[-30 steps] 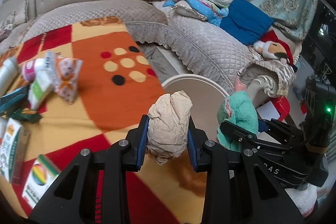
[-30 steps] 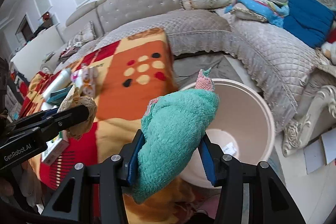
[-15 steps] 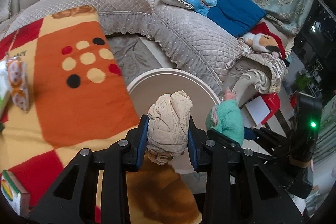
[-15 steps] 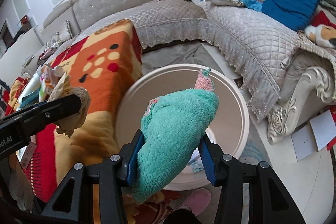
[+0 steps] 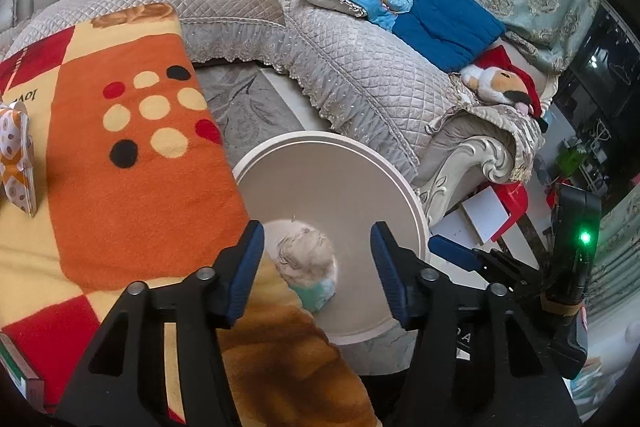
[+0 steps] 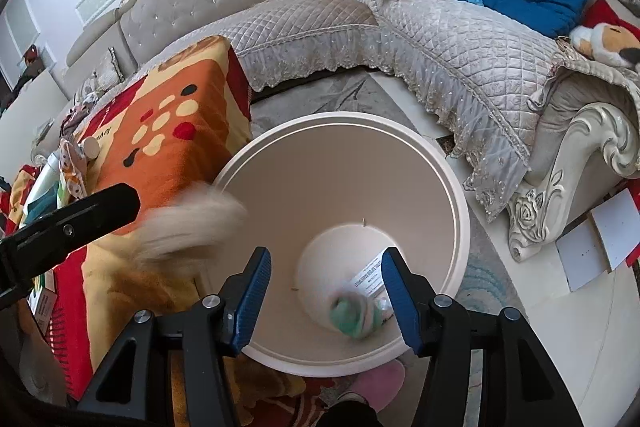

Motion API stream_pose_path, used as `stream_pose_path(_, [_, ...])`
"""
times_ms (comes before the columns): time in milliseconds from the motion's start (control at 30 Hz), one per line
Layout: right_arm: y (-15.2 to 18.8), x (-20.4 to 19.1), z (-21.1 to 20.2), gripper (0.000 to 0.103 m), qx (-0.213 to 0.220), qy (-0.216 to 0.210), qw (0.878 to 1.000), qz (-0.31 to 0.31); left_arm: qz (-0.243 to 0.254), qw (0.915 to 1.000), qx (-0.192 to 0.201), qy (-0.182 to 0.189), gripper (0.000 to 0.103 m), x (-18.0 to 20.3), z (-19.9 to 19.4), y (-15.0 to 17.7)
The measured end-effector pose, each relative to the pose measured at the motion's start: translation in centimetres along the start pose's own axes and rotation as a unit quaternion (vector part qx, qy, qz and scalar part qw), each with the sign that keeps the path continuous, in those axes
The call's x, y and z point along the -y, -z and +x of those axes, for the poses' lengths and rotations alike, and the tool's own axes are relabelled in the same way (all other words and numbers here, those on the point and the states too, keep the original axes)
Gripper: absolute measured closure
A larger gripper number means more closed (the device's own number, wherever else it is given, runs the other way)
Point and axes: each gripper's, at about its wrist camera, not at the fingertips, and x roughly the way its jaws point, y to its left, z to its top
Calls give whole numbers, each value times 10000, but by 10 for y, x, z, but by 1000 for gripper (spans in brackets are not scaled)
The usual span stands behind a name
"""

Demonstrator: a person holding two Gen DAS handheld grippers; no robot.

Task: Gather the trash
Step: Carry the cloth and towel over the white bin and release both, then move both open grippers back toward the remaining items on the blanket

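Observation:
A round white bin (image 5: 400,183) (image 6: 456,187) stands on the floor beside the blanket-covered table. My left gripper (image 5: 318,267) is open above its near rim. The beige crumpled wad (image 5: 306,257) is below it inside the bin; in the right wrist view it is a falling blur (image 6: 188,227) at the bin's left rim. My right gripper (image 6: 324,291) is open over the bin. The green cloth (image 6: 352,313) lies blurred at the bin's bottom, also visible in the left wrist view (image 5: 316,293), next to a white printed paper (image 6: 370,279).
The table carries an orange, red and yellow blanket (image 5: 132,187) with snack packets (image 5: 16,163) and boxes (image 6: 44,303) at its left. A grey quilted sofa (image 5: 360,75) with cushions, clothes and a plush toy (image 5: 500,83) wraps behind. White cards (image 6: 600,247) lie on the floor right.
Both grippers moved over the bin and opened. The beige wad left the left gripper and the green cloth left the right one; both have dropped toward the bin's inside.

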Motion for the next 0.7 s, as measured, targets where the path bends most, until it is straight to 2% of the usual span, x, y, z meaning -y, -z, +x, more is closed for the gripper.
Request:
stream_pose_path(100, [0,-1,-2,38,32,8,10000,6,-11,10000,5,-9,47,-1,-2,1])
stream_pose_path(700, [8,-16,-13,37,81,17,9999,-95,-80,9995,132,-283,47,-16,-23,11])
